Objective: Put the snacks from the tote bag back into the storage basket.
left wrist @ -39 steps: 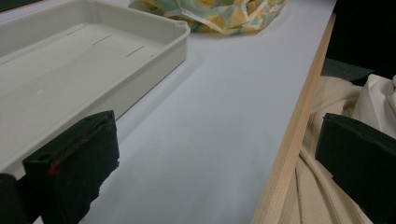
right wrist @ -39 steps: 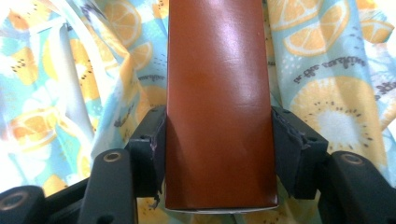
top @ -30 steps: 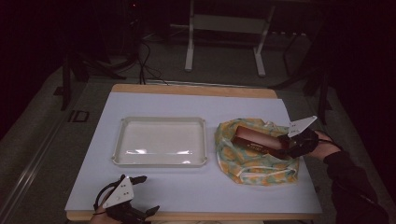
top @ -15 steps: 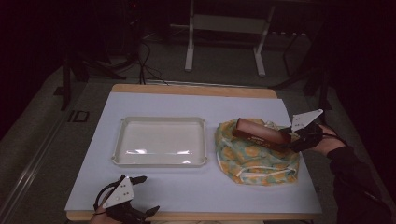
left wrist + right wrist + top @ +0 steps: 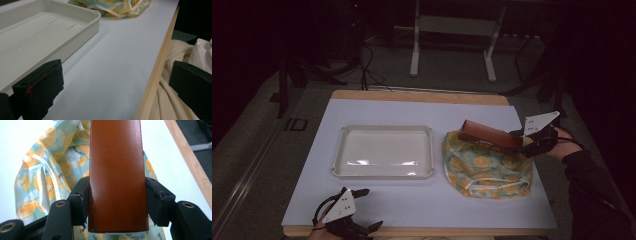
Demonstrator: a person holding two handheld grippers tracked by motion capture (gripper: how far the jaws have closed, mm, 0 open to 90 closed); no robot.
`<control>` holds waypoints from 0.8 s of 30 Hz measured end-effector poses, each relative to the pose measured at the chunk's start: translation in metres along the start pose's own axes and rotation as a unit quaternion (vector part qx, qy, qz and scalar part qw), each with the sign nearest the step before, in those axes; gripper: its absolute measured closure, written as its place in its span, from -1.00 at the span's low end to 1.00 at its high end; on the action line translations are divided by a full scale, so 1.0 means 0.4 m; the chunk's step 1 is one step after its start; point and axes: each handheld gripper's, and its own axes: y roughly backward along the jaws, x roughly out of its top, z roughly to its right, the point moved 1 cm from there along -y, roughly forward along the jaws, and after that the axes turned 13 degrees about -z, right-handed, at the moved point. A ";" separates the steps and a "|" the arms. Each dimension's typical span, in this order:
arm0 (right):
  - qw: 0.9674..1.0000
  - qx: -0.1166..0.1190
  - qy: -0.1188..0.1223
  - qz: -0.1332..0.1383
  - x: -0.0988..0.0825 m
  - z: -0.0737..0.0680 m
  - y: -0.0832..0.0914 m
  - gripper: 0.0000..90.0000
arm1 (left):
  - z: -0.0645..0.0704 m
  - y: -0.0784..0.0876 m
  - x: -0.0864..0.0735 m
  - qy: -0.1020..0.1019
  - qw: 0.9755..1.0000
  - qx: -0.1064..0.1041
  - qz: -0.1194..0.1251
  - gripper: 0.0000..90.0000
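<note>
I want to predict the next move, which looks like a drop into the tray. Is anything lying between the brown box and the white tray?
Nothing visible. The right tongs hold the brown box above the patterned cloth bag; the white tray sits beside the bag with nothing in it, and only bare table separates them.

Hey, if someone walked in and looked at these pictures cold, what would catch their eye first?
Probably the brown box, clamped at one end by the right gripper and held above the lemon-print cloth bag at the table's right side. Next, the empty white tray in the middle of the pale blue table. The left gripper sits open at the near edge, holding nothing.
</note>
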 end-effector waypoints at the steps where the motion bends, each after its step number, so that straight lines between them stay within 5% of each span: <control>1: 1.000 -0.001 0.003 0.000 0.005 0.001 0.002 -0.05 | 0.000 0.000 0.000 0.000 1.000 0.000 0.001 -1.00; 24: 0.997 0.004 0.082 0.003 0.187 -0.008 0.018 -0.05 | 0.001 0.001 -0.002 -0.002 1.000 -0.004 0.001 -1.00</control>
